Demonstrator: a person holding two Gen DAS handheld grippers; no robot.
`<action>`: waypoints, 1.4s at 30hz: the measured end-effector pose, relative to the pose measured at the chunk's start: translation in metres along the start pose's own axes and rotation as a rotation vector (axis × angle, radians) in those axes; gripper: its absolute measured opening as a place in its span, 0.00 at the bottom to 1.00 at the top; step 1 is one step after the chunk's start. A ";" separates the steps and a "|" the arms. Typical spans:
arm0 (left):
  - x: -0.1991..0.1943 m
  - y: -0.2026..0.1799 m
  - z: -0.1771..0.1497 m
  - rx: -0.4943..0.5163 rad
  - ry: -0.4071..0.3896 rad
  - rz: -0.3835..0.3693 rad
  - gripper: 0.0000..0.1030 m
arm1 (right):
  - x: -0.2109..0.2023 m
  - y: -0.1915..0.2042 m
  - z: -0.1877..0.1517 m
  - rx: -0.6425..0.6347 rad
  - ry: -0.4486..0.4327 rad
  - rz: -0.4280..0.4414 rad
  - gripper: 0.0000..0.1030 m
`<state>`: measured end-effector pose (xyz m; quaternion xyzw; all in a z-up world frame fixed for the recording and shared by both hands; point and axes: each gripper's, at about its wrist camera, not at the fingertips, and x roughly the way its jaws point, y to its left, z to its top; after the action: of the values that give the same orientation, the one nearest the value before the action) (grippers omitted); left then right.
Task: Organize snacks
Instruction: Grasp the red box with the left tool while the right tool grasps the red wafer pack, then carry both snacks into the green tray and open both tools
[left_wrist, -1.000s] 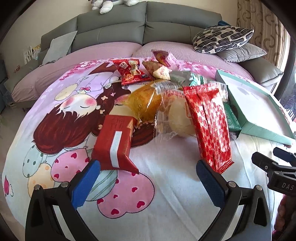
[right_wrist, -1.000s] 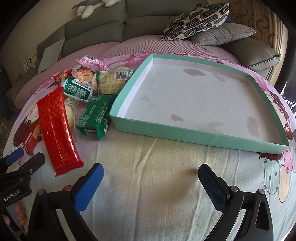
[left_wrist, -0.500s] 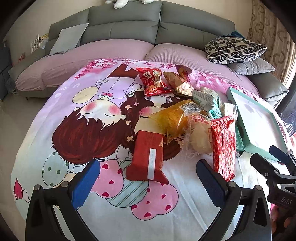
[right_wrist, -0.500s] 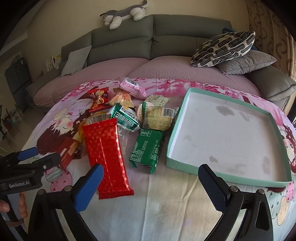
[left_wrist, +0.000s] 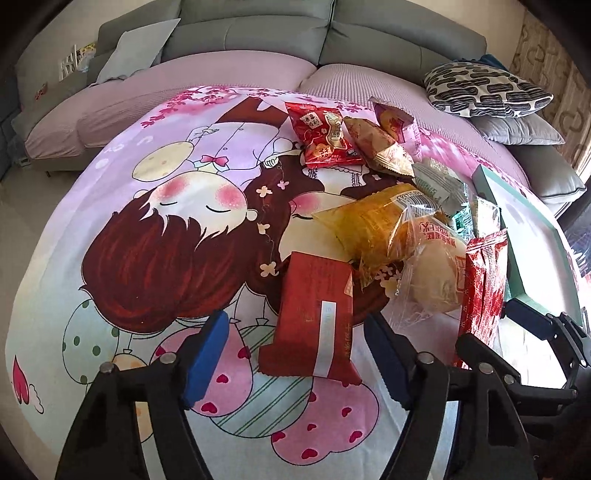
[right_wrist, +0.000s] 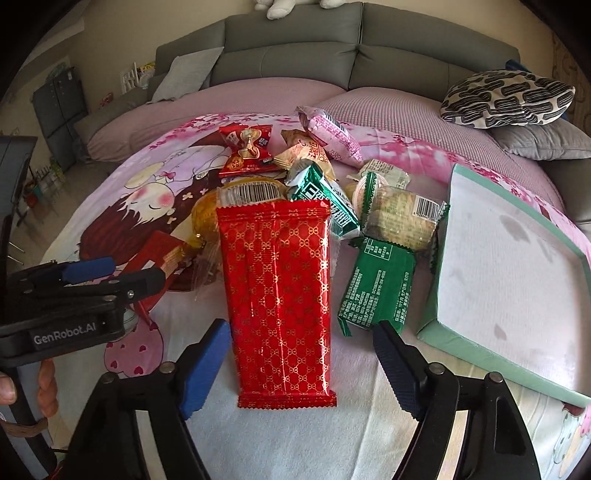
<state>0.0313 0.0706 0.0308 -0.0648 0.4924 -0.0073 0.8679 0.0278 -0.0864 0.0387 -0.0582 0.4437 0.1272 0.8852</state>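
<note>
Home living room: grey sofa (right_wrist: 332, 48), cushions (right_wrist: 506, 98)

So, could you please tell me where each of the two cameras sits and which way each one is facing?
Left wrist: on the left claw, looking forward over the dark red pack toward the sofa; the right claw shows at right.
Right wrist: on the right claw, looking over the patterned red pack, tray at right; the left claw and fingers show at left.
Shared: both packs, the tray, the sofa.
</note>
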 end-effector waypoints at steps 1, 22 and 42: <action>0.002 0.000 0.000 -0.001 0.007 -0.002 0.66 | 0.000 0.002 0.000 -0.010 -0.002 -0.008 0.77; -0.009 0.002 0.000 -0.028 -0.014 -0.012 0.40 | -0.006 -0.004 0.003 0.040 -0.009 0.030 0.46; -0.064 -0.062 0.059 -0.022 -0.137 -0.096 0.40 | -0.051 -0.081 0.048 0.206 -0.122 -0.003 0.46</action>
<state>0.0519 0.0197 0.1231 -0.0984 0.4285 -0.0392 0.8973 0.0577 -0.1626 0.1074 0.0401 0.3996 0.0830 0.9120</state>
